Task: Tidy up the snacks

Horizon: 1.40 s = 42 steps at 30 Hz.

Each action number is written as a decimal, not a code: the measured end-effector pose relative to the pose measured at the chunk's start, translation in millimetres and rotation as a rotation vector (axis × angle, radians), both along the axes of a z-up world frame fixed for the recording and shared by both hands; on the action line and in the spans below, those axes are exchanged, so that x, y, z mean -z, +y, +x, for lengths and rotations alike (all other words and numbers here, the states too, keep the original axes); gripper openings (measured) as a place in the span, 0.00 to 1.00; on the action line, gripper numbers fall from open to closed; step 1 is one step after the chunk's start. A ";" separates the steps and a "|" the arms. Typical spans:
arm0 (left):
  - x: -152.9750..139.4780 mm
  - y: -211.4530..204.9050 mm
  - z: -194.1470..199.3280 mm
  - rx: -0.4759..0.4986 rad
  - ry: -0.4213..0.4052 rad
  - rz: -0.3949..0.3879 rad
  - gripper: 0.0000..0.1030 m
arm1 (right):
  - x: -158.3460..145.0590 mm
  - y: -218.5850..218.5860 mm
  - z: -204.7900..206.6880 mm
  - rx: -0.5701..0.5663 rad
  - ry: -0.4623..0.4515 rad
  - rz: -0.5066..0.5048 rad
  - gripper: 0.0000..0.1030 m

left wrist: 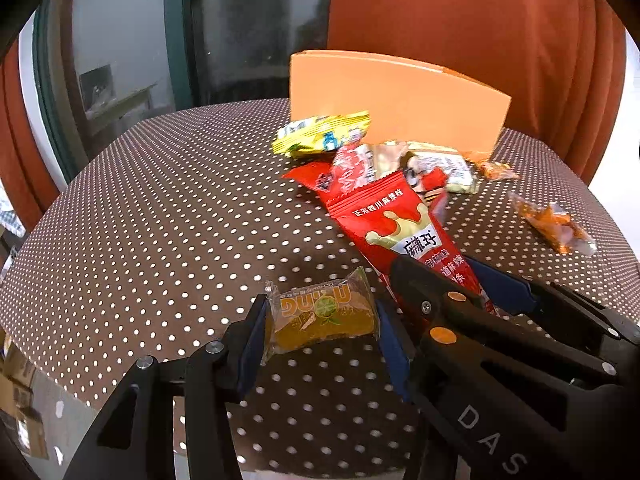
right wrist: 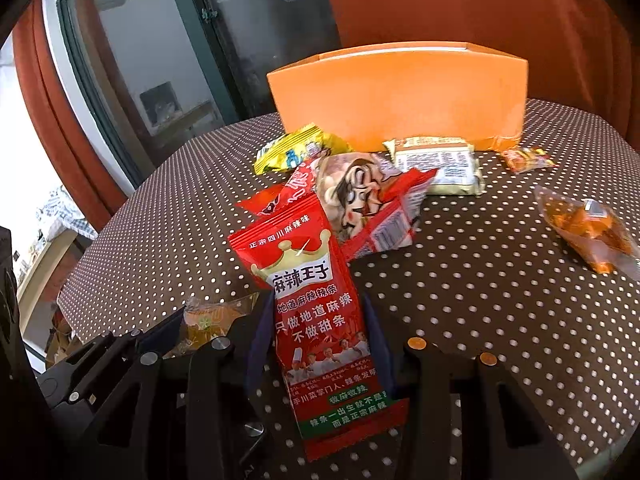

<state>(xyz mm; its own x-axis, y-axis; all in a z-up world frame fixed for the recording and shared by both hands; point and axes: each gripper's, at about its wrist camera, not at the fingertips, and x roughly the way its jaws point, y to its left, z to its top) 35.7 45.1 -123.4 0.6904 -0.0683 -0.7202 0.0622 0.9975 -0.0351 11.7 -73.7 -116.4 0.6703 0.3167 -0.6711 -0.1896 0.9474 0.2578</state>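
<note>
My left gripper (left wrist: 320, 320) is shut on a small yellow lime candy (left wrist: 322, 314), just above the dotted tablecloth (left wrist: 160, 220). My right gripper (right wrist: 320, 344) is shut on a long red spicy-strip packet (right wrist: 316, 312), which also shows in the left wrist view (left wrist: 400, 228). The right gripper (left wrist: 460, 280) sits just right of the candy. An orange box (right wrist: 400, 96) stands at the table's back, also in the left wrist view (left wrist: 396, 96). Its opening is hidden.
A pile of snacks lies before the box: a yellow packet (right wrist: 296, 148), a red-and-beige bag (right wrist: 360, 196), a cream packet (right wrist: 440, 164). Two small orange sachets (right wrist: 588, 228) lie at the right. Curtains and a window stand behind the table.
</note>
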 end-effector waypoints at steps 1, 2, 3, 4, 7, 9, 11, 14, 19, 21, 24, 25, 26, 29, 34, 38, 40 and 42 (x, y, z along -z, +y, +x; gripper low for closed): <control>-2.5 -2.7 -1.9 0.005 -0.005 -0.002 0.52 | -1.7 -1.8 -2.3 0.004 -0.004 0.002 0.46; -3.7 -4.6 -3.5 0.010 -0.009 -0.002 0.52 | -3.5 -4.5 -4.5 0.010 -0.009 0.005 0.46; -6.3 -7.6 -5.1 0.016 -0.015 -0.003 0.52 | -6.0 -7.2 -6.7 0.016 -0.014 0.009 0.46; -8.5 -10.2 -5.8 0.022 -0.018 -0.005 0.52 | -8.7 -10.7 -9.8 0.022 -0.019 0.010 0.46; -17.3 -19.1 -8.0 0.040 -0.033 -0.007 0.52 | -17.4 -20.1 -15.4 0.046 -0.033 0.017 0.45; -23.8 -24.9 -8.3 0.049 -0.044 -0.008 0.52 | -23.3 -26.9 -18.7 0.060 -0.044 0.021 0.45; -29.0 -28.7 -8.6 0.054 -0.052 -0.012 0.52 | -30.1 -32.9 -19.4 0.072 -0.056 0.024 0.45; -38.5 -36.1 -7.4 0.064 -0.064 -0.013 0.52 | -39.9 -42.0 -19.9 0.087 -0.071 0.023 0.45; -54.1 -48.6 -1.7 0.072 -0.089 -0.008 0.52 | -56.2 -50.4 -14.0 0.107 -0.090 0.026 0.45; -60.6 -54.7 0.8 0.078 -0.102 -0.004 0.52 | -62.7 -55.8 -12.6 0.115 -0.100 0.029 0.45; -68.6 -63.8 4.8 0.081 -0.117 0.012 0.52 | -71.4 -64.2 -10.4 0.135 -0.114 0.031 0.45; -70.1 -65.3 5.9 0.083 -0.119 0.011 0.52 | -73.8 -66.6 -9.7 0.141 -0.113 0.029 0.45; -72.5 -67.9 8.0 0.086 -0.121 0.007 0.52 | -76.7 -69.5 -8.2 0.143 -0.113 0.025 0.45; -79.5 -72.6 14.3 0.092 -0.128 -0.007 0.52 | -84.8 -74.8 -4.6 0.153 -0.121 0.017 0.45; -95.6 -79.8 25.5 0.096 -0.169 -0.006 0.52 | -100.2 -82.8 5.0 0.166 -0.155 0.014 0.45; -109.6 -83.6 37.1 0.104 -0.202 -0.019 0.52 | -113.3 -89.3 16.7 0.169 -0.184 0.010 0.45; -116.6 -85.8 44.8 0.106 -0.219 -0.025 0.52 | -120.2 -90.0 22.8 0.176 -0.206 0.002 0.45; -123.9 -87.5 53.4 0.108 -0.237 -0.029 0.52 | -127.7 -92.0 29.8 0.180 -0.224 -0.001 0.45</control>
<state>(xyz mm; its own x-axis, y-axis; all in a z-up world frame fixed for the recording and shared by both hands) 89.1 -42.4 0.5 0.8271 -0.1686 -0.5362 0.1777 0.9835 -0.0351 41.5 -165.8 11.4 0.8473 0.1785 -0.5003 -0.0706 0.9713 0.2270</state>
